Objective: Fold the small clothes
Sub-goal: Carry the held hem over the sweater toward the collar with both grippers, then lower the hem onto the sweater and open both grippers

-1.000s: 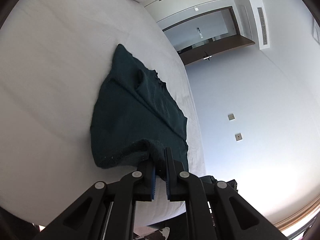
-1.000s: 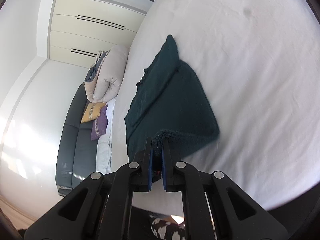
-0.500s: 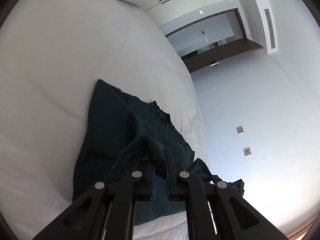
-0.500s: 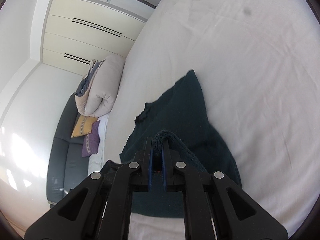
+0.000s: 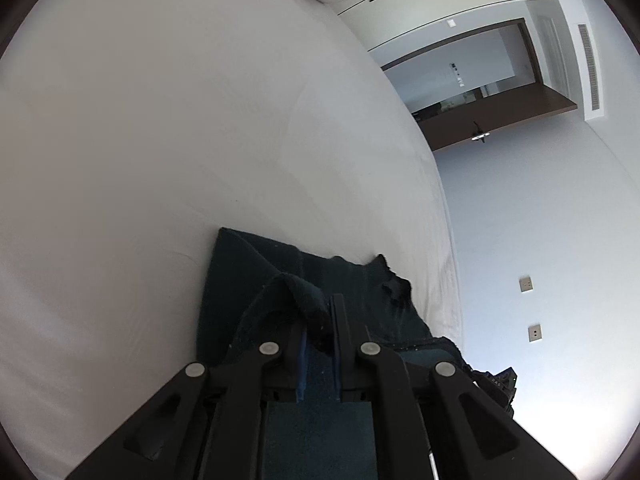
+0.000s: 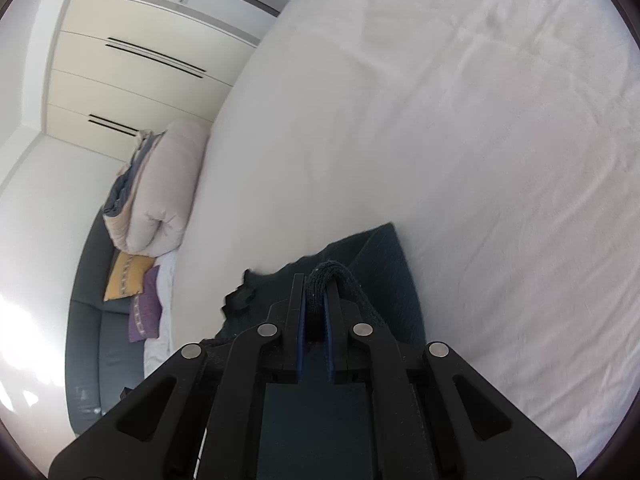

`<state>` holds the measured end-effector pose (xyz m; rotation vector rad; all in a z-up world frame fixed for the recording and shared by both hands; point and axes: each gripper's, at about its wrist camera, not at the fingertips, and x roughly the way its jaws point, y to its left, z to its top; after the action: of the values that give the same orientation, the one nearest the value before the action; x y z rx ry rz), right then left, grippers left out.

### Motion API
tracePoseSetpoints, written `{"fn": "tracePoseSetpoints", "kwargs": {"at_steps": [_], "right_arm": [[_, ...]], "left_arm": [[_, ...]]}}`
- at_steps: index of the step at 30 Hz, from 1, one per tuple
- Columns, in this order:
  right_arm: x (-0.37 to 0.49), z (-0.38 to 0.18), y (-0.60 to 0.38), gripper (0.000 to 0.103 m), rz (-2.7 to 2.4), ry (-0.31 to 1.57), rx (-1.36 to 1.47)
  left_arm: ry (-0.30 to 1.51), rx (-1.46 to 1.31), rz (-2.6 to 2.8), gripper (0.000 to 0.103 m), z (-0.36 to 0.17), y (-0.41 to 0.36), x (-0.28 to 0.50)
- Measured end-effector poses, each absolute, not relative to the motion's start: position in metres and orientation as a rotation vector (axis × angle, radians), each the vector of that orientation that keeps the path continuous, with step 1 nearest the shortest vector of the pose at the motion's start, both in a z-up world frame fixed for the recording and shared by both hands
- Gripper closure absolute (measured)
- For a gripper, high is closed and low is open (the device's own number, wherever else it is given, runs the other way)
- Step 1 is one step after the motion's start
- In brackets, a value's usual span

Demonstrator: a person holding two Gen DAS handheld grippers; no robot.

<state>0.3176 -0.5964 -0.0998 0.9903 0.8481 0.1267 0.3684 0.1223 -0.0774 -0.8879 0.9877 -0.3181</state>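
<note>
Left gripper: the left gripper (image 5: 320, 320) pinches a bunched hem of the dark green garment (image 5: 352, 280) between its fingers.
Right gripper: the right gripper (image 6: 316, 300) is clamped on a thick rolled edge of the same garment (image 6: 384, 264).
Garment place: it lies on the white bed (image 5: 160, 140), close under both grippers, near the bed's edge.
Surroundings: a rolled beige duvet (image 6: 160, 192), a yellow cushion (image 6: 128, 276) and a purple cushion (image 6: 146, 308) sit on a grey sofa (image 6: 86, 320) beyond the bed; wardrobe doors (image 6: 132, 64) and a dark door frame (image 5: 492, 112) stand behind. The gripper bodies hide the near part of the cloth.
Change: a second ago the garment stretched out flat ahead; now the held edge is carried forward over it, and far less cloth shows.
Axis: the far edge probably runs crosswise to the fingers, its corner (image 5: 224, 234) pointing away.
</note>
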Motion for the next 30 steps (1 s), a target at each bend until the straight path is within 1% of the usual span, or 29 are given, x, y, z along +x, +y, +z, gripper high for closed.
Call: {"fn": "tracePoseSetpoints", "kwargs": {"at_steps": [1,2,3,4,5,6,7,12,15,18,19,21,25,27,29,30], "right_arm": [[0.325,-0.105,-0.596,0.094,0.119,0.855,0.997],[0.332,-0.11,-0.596,0.088,0.112,0.866,1.0],[0.339,-0.114,-0.595,0.082,0.088,0.882,0.986],[0.342,-0.116,-0.591,0.059,0.069,0.886,0.954],[0.344,-0.115,-0.587,0.035,0.072,0.874,0.931],[0.346,-0.111,-0.583,0.024,0.093,0.842,0.906],[0.345,-0.108,-0.582,0.019,0.081,0.831,0.882],[0.328,-0.094,-0.577,0.019,0.095,0.804,0.85],[0.303,-0.082,-0.567,0.019,0.087,0.796,0.75],[0.268,-0.08,-0.551,0.019,0.075,0.813,0.649],[0.26,-0.081,-0.547,0.019,0.069,0.824,0.621],[0.237,-0.085,-0.539,0.019,0.05,0.837,0.562],[0.205,-0.09,-0.528,0.02,0.034,0.838,0.521],[0.187,-0.096,-0.532,0.022,0.012,0.836,0.506],[0.172,-0.101,-0.537,0.029,-0.013,0.839,0.484],[0.17,-0.103,-0.538,0.031,-0.014,0.844,0.479]], "left_arm": [[0.997,-0.885,-0.312,0.083,-0.083,0.122,0.371],[1.003,-0.893,-0.309,0.072,-0.088,0.124,0.373],[0.995,-0.914,-0.308,0.051,-0.092,0.127,0.371],[0.977,-0.938,-0.313,0.036,-0.094,0.13,0.368],[0.953,-0.963,-0.321,0.03,-0.094,0.135,0.365],[0.95,-0.961,-0.314,0.021,-0.093,0.136,0.362],[0.95,-0.948,-0.299,0.02,-0.091,0.137,0.36],[0.924,-0.856,-0.318,0.02,-0.072,0.131,0.332],[0.908,-0.764,-0.31,0.02,-0.066,0.123,0.302],[0.911,-0.698,-0.278,0.022,-0.07,0.118,0.274],[0.924,-0.685,-0.272,0.026,-0.074,0.115,0.266],[0.948,-0.671,-0.278,0.029,-0.081,0.11,0.254],[0.97,-0.632,-0.276,0.039,-0.089,0.095,0.245],[0.965,-0.609,-0.265,0.042,-0.091,0.091,0.243],[0.966,-0.582,-0.257,0.049,-0.093,0.088,0.243],[0.972,-0.569,-0.249,0.055,-0.096,0.087,0.243]]}}
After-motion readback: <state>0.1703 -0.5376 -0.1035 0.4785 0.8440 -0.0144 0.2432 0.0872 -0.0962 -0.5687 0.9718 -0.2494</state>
